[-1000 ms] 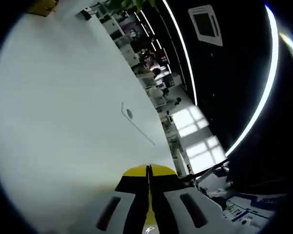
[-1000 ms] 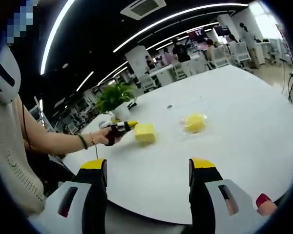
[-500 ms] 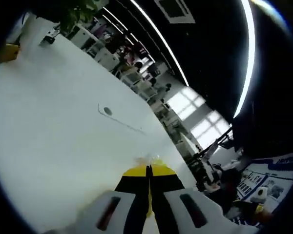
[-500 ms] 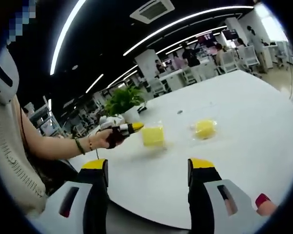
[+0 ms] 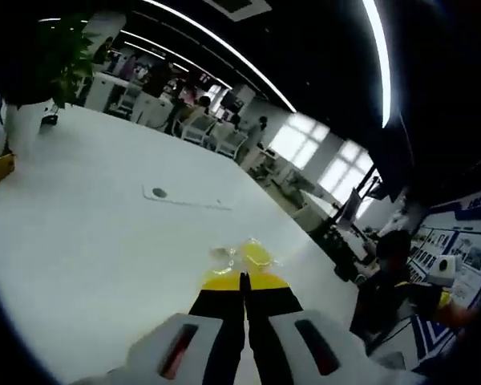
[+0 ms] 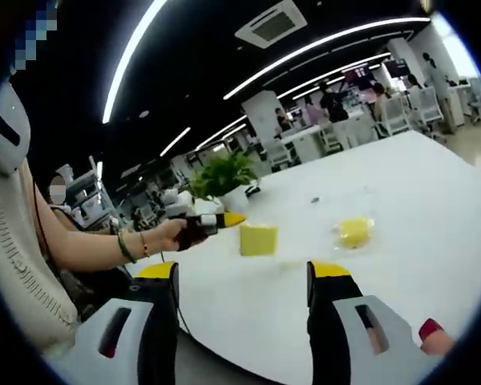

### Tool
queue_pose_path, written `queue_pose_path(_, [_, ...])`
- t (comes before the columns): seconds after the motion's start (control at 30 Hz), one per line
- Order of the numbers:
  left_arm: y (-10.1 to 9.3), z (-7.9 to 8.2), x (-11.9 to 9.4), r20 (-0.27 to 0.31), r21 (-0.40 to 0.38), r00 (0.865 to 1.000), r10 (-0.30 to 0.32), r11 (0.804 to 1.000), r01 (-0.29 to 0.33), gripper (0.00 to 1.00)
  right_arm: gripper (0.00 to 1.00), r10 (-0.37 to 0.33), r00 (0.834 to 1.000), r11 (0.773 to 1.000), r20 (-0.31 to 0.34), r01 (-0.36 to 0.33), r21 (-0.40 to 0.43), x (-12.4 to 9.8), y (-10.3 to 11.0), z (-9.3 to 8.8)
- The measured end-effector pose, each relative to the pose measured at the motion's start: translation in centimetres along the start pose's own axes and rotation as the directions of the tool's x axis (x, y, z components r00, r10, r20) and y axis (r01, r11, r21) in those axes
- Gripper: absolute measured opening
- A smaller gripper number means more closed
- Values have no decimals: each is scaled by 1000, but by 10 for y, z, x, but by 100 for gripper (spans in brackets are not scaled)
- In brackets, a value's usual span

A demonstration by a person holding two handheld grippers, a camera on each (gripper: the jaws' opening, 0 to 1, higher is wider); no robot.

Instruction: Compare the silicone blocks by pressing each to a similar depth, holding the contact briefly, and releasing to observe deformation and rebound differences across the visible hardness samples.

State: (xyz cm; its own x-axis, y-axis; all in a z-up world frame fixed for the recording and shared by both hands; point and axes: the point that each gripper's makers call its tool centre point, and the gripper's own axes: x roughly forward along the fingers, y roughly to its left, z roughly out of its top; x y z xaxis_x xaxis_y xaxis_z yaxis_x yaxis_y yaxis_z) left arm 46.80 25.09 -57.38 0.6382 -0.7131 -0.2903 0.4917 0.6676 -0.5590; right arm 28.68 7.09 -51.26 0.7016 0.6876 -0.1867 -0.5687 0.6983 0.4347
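On the white table [image 6: 433, 241], square yellow block [image 6: 258, 239], left claw [image 6: 224, 219] closed beside it

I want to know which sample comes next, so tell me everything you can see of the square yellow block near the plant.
The square yellow block is a flat-faced, squared slab of plain yellow, matte and rubbery-looking. It stands on the white table, one broad face toward the right gripper view, below the potted plant. The left gripper, jaws shut, points at its side with its yellow tips just short of it; whether they touch cannot be told. No dent shows.
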Motion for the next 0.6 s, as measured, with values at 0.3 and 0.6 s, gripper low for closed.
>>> queue_pose_path(0.3, [-41, 14, -25, 2, 82, 998, -59, 995, 58, 0, 66, 67, 998, 997, 6, -66, -30, -1, 13, 9])
queue_pose_path(0.6, [-84, 29, -51, -21, 181, 992, -123, 975, 125, 0, 67, 159, 984, 983, -74, -166, -84, 4, 27, 15])
